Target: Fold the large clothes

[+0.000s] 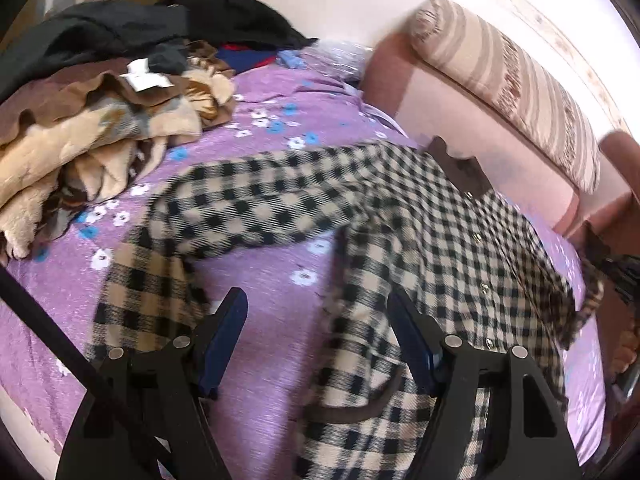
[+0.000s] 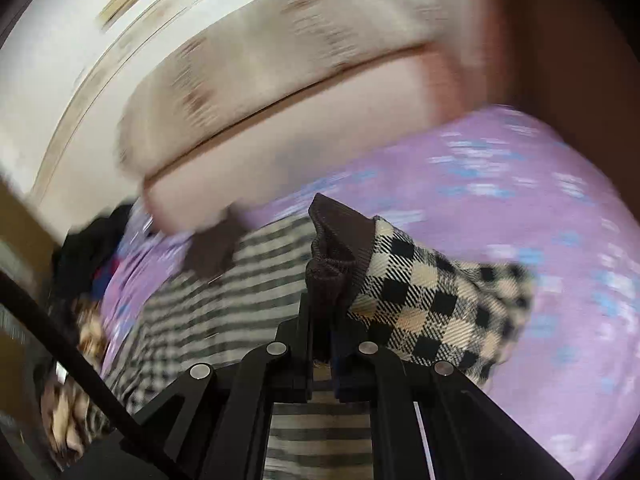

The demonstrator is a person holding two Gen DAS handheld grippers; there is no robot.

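A: What crowds the purple bedsheet [image 1: 256,280]?
B: Blankets [image 1: 80,152] at ten o'clock; checked shirt [image 1: 440,232] central.
A: Grippers?
B: Left gripper [image 1: 316,312] angled down, wide, empty; right gripper [image 2: 322,300] clamps the shirt's brown cuff [image 2: 332,248].

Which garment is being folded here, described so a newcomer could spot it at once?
Start from the bed with the purple sheet printed with white and blue flowers. Across its middle, nearer than the heap of beige and brown fleece blankets, lies the beige-and-black checked flannel shirt. It alone is checked, with a dark brown ribbed cuff, which the right gripper pinches.
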